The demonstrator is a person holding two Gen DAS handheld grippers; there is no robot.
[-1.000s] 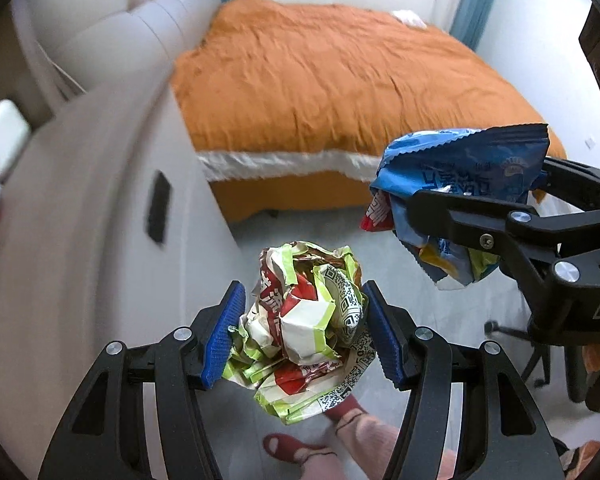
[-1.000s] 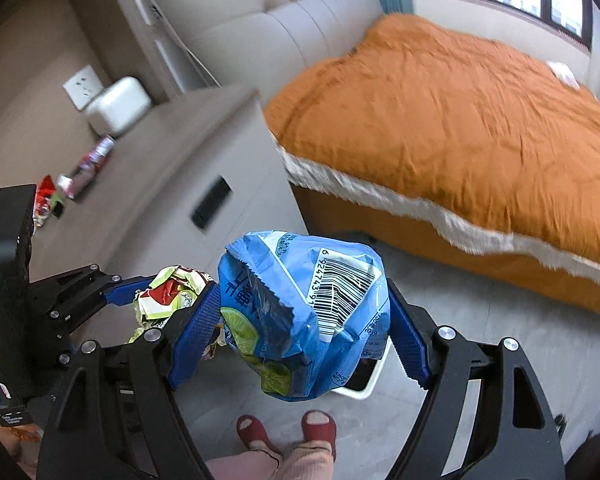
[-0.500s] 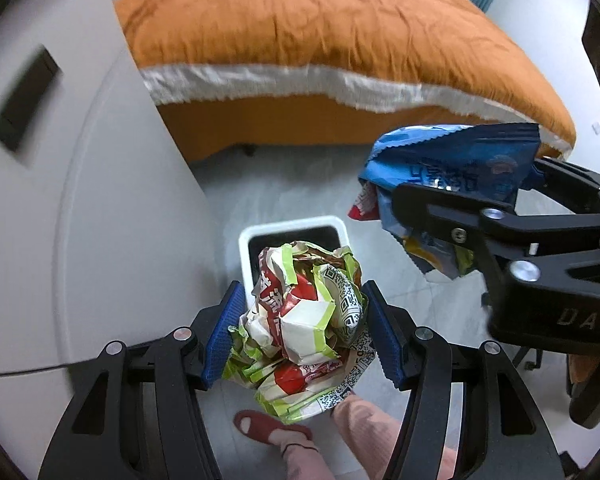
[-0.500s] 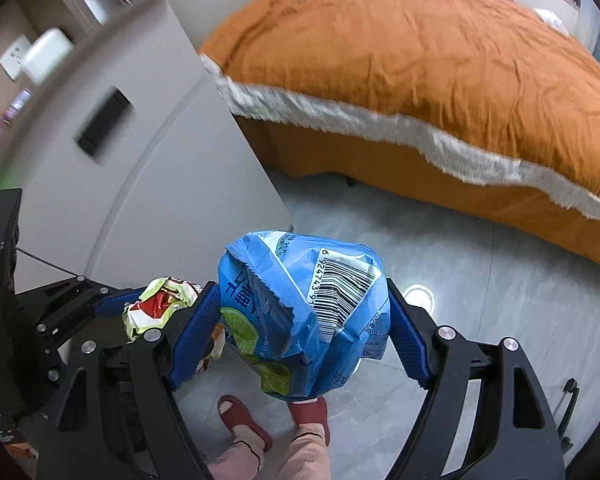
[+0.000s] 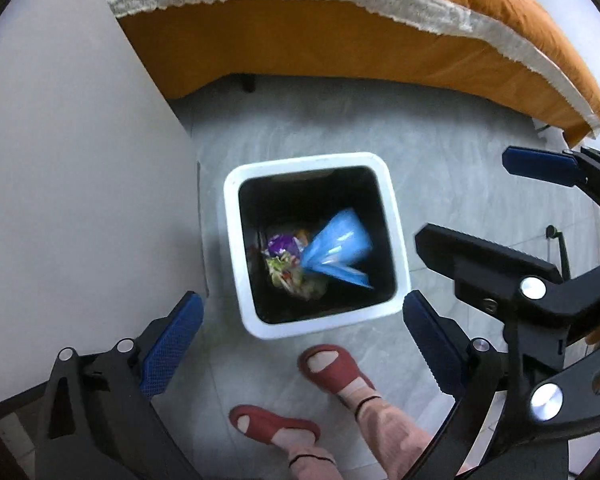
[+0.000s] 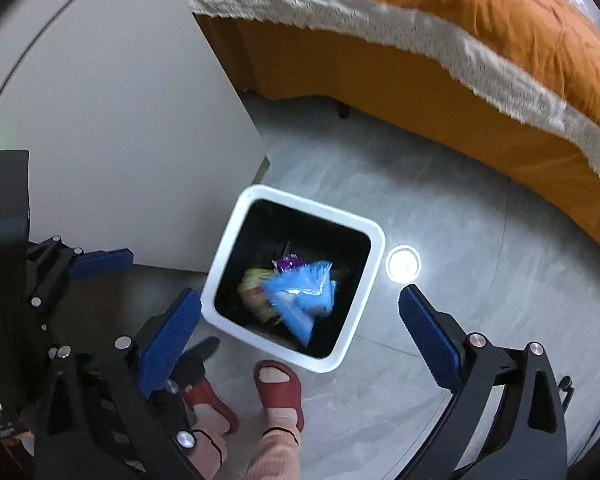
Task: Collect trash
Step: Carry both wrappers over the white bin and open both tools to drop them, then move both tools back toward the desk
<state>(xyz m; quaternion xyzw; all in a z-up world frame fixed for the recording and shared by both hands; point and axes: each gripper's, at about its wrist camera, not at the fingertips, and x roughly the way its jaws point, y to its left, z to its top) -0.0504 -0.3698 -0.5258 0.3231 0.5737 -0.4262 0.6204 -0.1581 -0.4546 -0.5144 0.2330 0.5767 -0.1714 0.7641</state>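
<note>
left hand-held gripper (image 5: 300, 328): jaws spread wide, holding nothing | right hand-held gripper (image 6: 300, 320): likewise released, above the white trash bin (image 5: 236, 248) on the floor | blue snack bag (image 5: 338, 248), blurred, inside the bin beside the crumpled green-red wrapper (image 5: 288, 276) | red slippers (image 6: 278, 390) just beside the bin

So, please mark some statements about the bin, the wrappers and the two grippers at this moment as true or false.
1. The left gripper holds a crumpled wrapper. False: it is open and empty.
2. The blue plastic snack bag is inside the white square bin. True.
3. The right gripper is open. True.
4. The bin stands on the orange bed. False: it stands on the grey floor.
</note>
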